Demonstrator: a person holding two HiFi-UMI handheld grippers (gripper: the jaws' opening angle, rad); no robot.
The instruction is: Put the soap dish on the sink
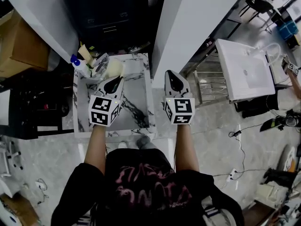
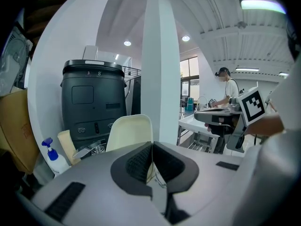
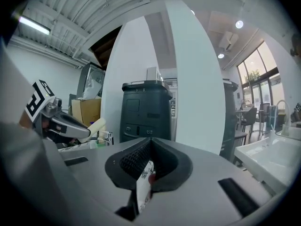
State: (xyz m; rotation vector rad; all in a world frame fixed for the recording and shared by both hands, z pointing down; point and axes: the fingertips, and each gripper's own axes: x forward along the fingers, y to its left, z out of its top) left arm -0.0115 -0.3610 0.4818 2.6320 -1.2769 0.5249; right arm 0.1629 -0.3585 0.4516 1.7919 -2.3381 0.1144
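Note:
A cream soap dish (image 1: 115,68) stands tilted up at the far end of a marble-patterned top (image 1: 136,109). My left gripper (image 1: 113,82) is right at its near edge. In the left gripper view the dish (image 2: 129,131) rises just past the left gripper (image 2: 151,147), whose jaws are shut with a thin cream edge between them. My right gripper (image 1: 176,79) hangs beyond the marble top's right rim, over the floor. In its own view the right gripper (image 3: 150,145) is shut, with a white strip behind the pads. The white sink (image 1: 244,69) lies to the right, also seen as a sink (image 3: 277,159) low right.
A blue-capped spray bottle (image 1: 80,66) and a glass item (image 1: 100,62) crowd the marble top's far left corner. A black cabinet (image 1: 110,13) stands beyond it, beside a white pillar (image 1: 188,18). A metal rack (image 1: 209,81) sits between me and the sink. Another person (image 2: 230,88) works far right.

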